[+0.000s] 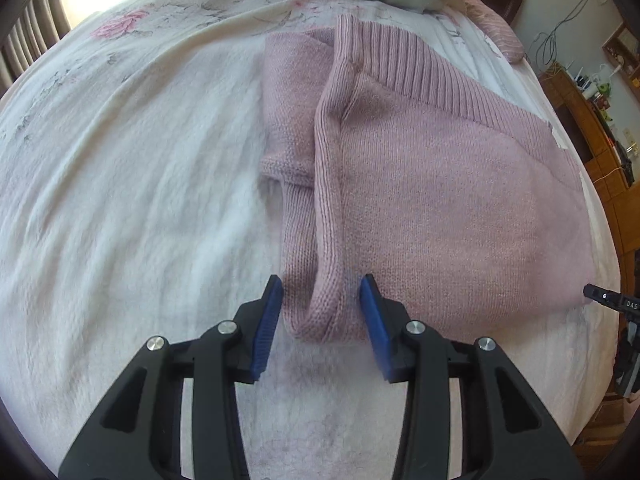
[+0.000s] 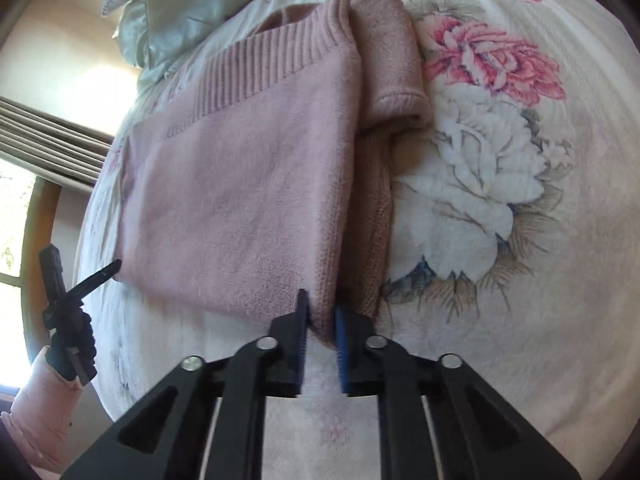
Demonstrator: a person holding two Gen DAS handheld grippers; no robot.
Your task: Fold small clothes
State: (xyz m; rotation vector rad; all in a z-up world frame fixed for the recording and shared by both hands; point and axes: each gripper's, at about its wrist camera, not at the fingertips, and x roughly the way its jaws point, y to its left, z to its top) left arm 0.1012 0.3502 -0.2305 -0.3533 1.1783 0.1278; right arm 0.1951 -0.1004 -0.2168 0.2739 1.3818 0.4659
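Observation:
A pink knit sweater point(image 1: 440, 200) lies folded on a white floral bedspread point(image 1: 120, 160), ribbed hem away from me. In the left wrist view my left gripper point(image 1: 321, 282) is open, its blue pads standing either side of the rolled near-left edge of the sweater. A sleeve cuff point(image 1: 284, 166) shows under that fold. In the right wrist view my right gripper point(image 2: 321, 304) is shut on the near right corner fold of the sweater point(image 2: 240, 180). The sleeve cuff point(image 2: 400, 104) lies just right of that fold. The right gripper's tip point(image 1: 596, 294) shows at the sweater's far corner.
Pale green pillows point(image 2: 180, 8) lie at the head of the bed. Wooden furniture point(image 1: 592, 128) with cables stands past the bed's right side. A gloved hand point(image 2: 72, 344) in a pink sleeve holds the left gripper's finger point(image 2: 100, 276) near a curtained window point(image 2: 48, 136).

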